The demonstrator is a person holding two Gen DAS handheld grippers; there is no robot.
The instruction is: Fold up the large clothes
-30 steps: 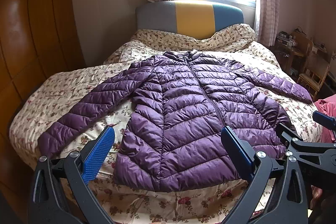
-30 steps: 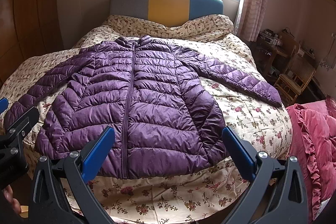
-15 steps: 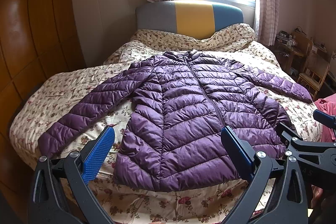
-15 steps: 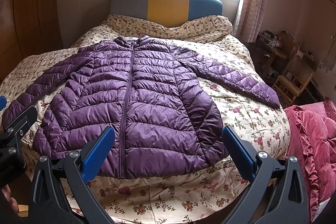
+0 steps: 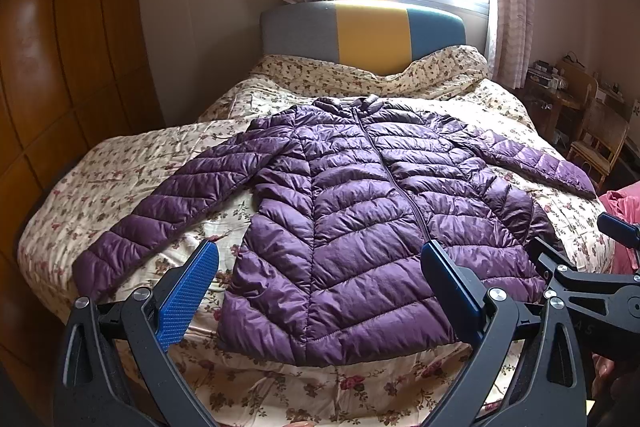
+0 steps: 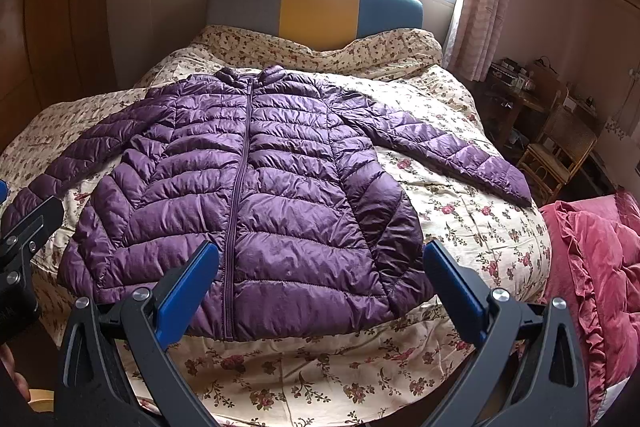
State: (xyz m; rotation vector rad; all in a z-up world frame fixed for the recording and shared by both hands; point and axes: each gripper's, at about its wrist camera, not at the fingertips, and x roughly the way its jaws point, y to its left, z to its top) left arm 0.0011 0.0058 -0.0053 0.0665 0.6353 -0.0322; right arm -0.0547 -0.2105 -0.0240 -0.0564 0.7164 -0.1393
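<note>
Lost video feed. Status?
Left gripper open, empty. Right gripper open, empty. Jacket flat on bed, zipped, sleeves spread. Nothing in the way.

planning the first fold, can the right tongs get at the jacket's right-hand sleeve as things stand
Probably yes. The right tongs hang open above the hem of the purple jacket, holding nothing. The sleeve lies flat and uncovered on the floral bedspread, with nothing between them. It would still need a move forward and to the right.

Both wrist views face the headboard (image 5: pixel 362 35) from the bed's (image 6: pixel 480 227) foot, sharing the jacket (image 5: pixel 360 219).
</note>
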